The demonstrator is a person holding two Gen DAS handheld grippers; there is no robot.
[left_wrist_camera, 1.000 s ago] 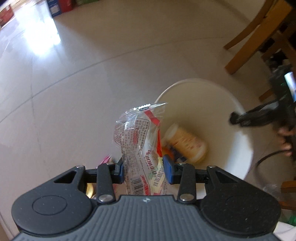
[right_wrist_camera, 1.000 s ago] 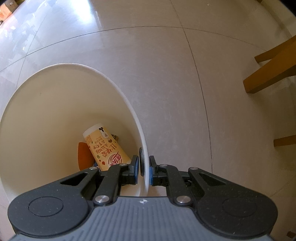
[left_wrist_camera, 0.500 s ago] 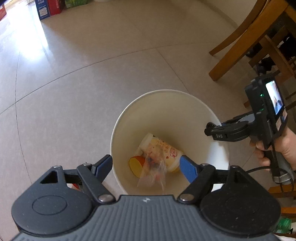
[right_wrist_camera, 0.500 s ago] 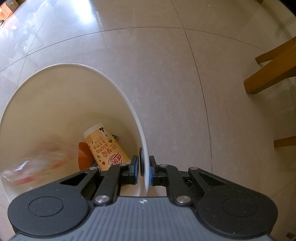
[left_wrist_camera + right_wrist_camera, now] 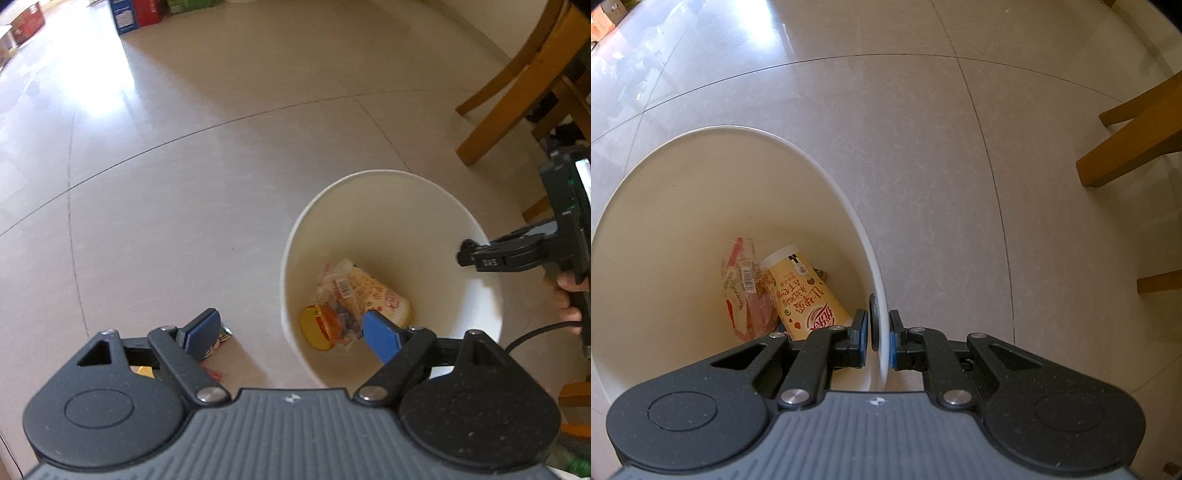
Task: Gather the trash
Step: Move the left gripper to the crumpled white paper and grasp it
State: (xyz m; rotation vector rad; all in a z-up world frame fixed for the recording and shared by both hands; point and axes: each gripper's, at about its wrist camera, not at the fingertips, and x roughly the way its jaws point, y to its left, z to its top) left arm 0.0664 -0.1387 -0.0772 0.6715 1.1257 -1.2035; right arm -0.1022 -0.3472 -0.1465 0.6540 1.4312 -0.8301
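Above the floor beside the bin, the left gripper [image 5: 291, 330] has just been opening its jaws; they stand spread wide with nothing between them, one blue pad [image 5: 382, 336] over the bin's mouth and the other outside its wall. Down inside the white bin [image 5: 436, 221], the clear snack wrapper [image 5: 338, 295] lies released on the bottom, leaning against a yellow printed paper cup [image 5: 803, 291] that rests on its side. An orange-yellow round piece [image 5: 312, 328] sits next to them; it may be a lid, though the view is too soft to be sure. More small wrappers [image 5: 218, 341] lie on the tiled floor [image 5: 184, 184] just outside the bin, partly hidden by the left finger. At the bin's far side the right gripper [image 5: 878, 341] points down, clenched on the rim with one pad inside the wall and one outside. Wooden chair legs [image 5: 1126, 147] stand well apart from it.
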